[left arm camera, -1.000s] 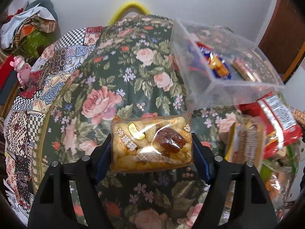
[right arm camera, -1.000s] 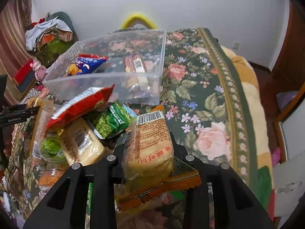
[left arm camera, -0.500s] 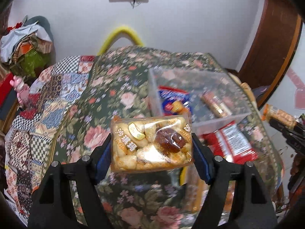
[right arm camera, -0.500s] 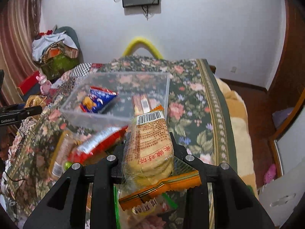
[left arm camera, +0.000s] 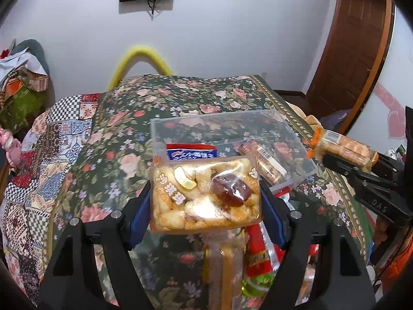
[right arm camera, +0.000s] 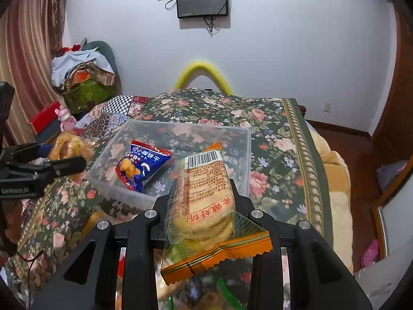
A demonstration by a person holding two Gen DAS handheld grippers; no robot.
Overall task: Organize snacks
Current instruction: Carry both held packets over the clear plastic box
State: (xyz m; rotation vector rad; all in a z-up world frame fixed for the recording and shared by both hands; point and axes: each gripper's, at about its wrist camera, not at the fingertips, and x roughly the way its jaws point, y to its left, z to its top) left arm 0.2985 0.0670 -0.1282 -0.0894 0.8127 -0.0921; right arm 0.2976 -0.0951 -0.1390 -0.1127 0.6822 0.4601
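Note:
My left gripper (left arm camera: 205,196) is shut on a clear pack of puffed rice cake with a red date (left arm camera: 204,193), held above the bed in front of the clear plastic bin (left arm camera: 296,134). My right gripper (right arm camera: 202,201) is shut on an orange-edged pack of round biscuits (right arm camera: 206,206), held above the near edge of the bin (right arm camera: 247,139). The bin holds a blue and red snack bag (right arm camera: 140,164) and a brown biscuit roll (left arm camera: 263,161). Each gripper shows in the other's view: the right one (left arm camera: 343,155), the left one (right arm camera: 69,152).
Loose snack packs lie on the floral bedspread (left arm camera: 124,165) below the left gripper: a red bag (left arm camera: 258,248) and a clear yellow pack (left arm camera: 227,266). A yellow hoop (left arm camera: 140,60) stands at the far bed edge. Clutter (right arm camera: 82,77) is piled at the left. A wooden door (left arm camera: 353,41) is on the right.
Both grippers have risen with their packs and now look down on the bin from higher up. The loose snack pile has dropped low in both views.

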